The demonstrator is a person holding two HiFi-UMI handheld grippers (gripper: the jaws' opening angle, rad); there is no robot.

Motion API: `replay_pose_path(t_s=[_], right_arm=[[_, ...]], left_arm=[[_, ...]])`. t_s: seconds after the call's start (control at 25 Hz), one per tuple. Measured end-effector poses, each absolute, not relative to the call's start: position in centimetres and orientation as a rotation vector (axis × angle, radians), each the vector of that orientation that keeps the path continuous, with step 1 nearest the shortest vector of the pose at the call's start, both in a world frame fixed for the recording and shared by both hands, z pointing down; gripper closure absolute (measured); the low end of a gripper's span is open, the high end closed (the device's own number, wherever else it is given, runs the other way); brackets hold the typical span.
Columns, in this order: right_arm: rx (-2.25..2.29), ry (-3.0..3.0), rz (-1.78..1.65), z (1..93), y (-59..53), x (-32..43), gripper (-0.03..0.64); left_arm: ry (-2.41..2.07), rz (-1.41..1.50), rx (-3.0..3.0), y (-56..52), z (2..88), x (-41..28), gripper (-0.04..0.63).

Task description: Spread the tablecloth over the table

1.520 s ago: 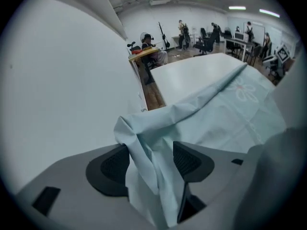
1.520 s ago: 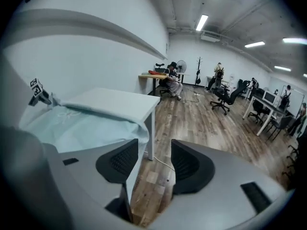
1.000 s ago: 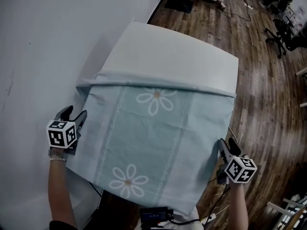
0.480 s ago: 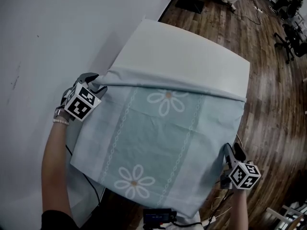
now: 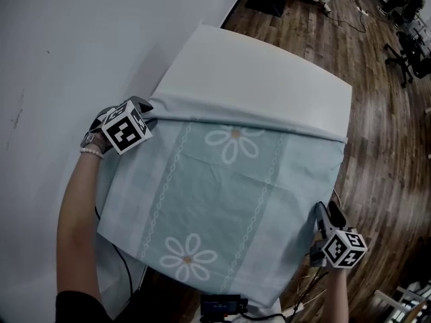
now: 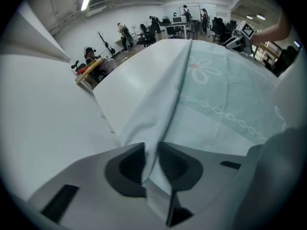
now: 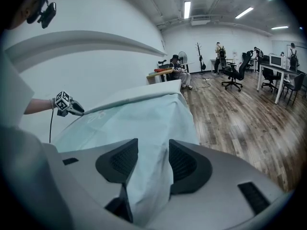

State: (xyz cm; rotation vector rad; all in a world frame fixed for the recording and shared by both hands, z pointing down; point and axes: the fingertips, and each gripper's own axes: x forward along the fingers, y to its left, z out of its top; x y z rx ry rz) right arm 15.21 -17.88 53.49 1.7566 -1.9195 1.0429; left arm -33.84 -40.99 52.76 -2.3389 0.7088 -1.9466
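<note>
A pale teal tablecloth [image 5: 222,200] with white flowers covers the near part of the white table [image 5: 262,73]; its far edge lies as a folded band across the tabletop. My left gripper [image 5: 145,106] sits at the far-left corner of that band. Its jaws have just been closing, and in the left gripper view [image 6: 152,150] the fold of cloth [image 6: 225,104] is pinched between the pads. My right gripper [image 5: 323,214] is at the near-right corner, shut on a bunch of hanging cloth [image 7: 139,123] that fills the gap between its pads [image 7: 152,152].
A white wall [image 5: 67,46] runs close along the table's left side. Wood floor [image 5: 384,147] lies to the right, with office chairs [image 5: 404,52] far off. A black device [image 5: 221,305] and cables hang below the near edge. People sit in the distance.
My left gripper has moved from the cloth's near-left side up to its far-left corner, rolled over, and closed on the fold. The right gripper has stayed put.
</note>
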Motion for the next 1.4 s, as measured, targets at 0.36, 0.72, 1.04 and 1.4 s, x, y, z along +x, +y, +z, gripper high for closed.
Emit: replay_pose_path(t_s=[0.36,0.72,1.04,1.4], right_arm=[[1.700,-1.922,0.932,53.0,-18.0,14.5,0.428],[1.758,-1.904,0.962,52.8,-17.6,14.2,0.442],[1.783,-1.944,0.939,52.6,-17.8,14.4,0.440],[1.777,-1.927,0.914,53.1,-17.8,14.5,0.436]], left_arm=[[0.879,-1.770,-2.197,-48.2,48.2,-32.8,0.580],[1.053,-1.728,-2.019,-56.2,50.3,-30.8,0.580],[1.115,-1.792,-1.968,-57.0,52.5,-31.2,0.519],[1.568,-1.618,-2.251,-52.2,48.2,-37.4,0.351]])
